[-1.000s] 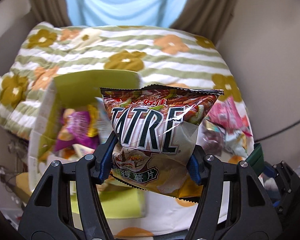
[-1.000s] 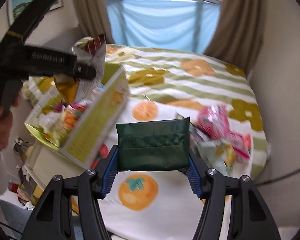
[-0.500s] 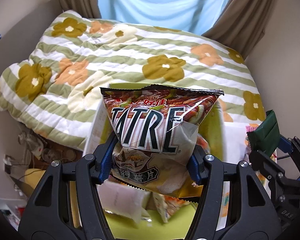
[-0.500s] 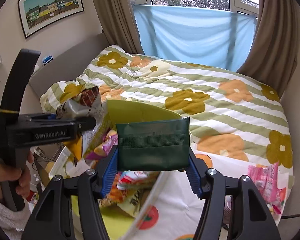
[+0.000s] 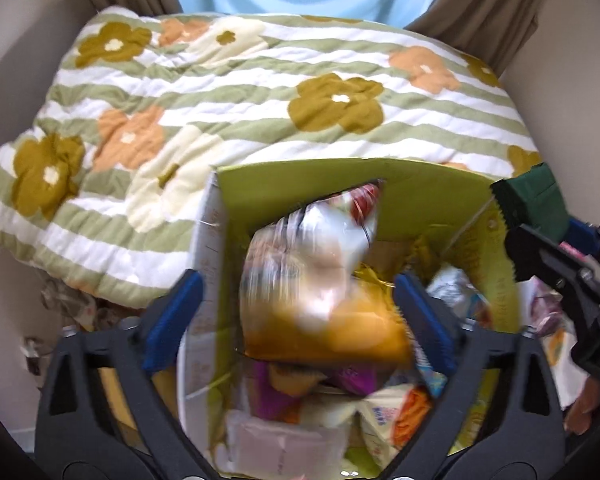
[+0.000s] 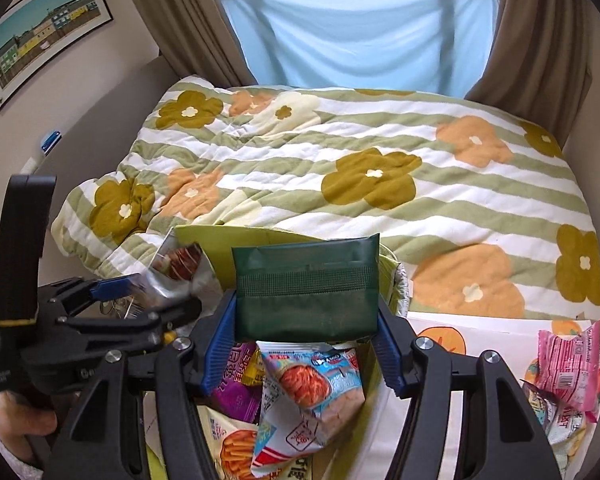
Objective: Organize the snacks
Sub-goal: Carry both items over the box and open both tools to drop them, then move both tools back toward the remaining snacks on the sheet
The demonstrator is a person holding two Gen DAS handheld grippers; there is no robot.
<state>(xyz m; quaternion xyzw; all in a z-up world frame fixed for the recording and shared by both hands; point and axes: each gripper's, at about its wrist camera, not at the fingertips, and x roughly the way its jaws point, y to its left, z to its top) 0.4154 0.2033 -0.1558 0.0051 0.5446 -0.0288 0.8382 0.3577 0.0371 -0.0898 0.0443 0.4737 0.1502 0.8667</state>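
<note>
Above the open green box [image 5: 420,196] on the bed [image 5: 260,80], the left claw [image 5: 300,312] points steeply down, its jaws opening; the chip bag [image 5: 320,280] hangs blurred between the blue pads [image 5: 172,320], apparently free of both, likely so that it falls among the snack packets [image 6: 312,392] already inside. Beside it, the right claw [image 6: 304,344] clamps a dark green pouch [image 6: 306,284] over the same box, jaws partly closed on its sides, presumably awaiting its turn. Pink packets [image 6: 572,356] lie on the bed to the right, outside the box.
</note>
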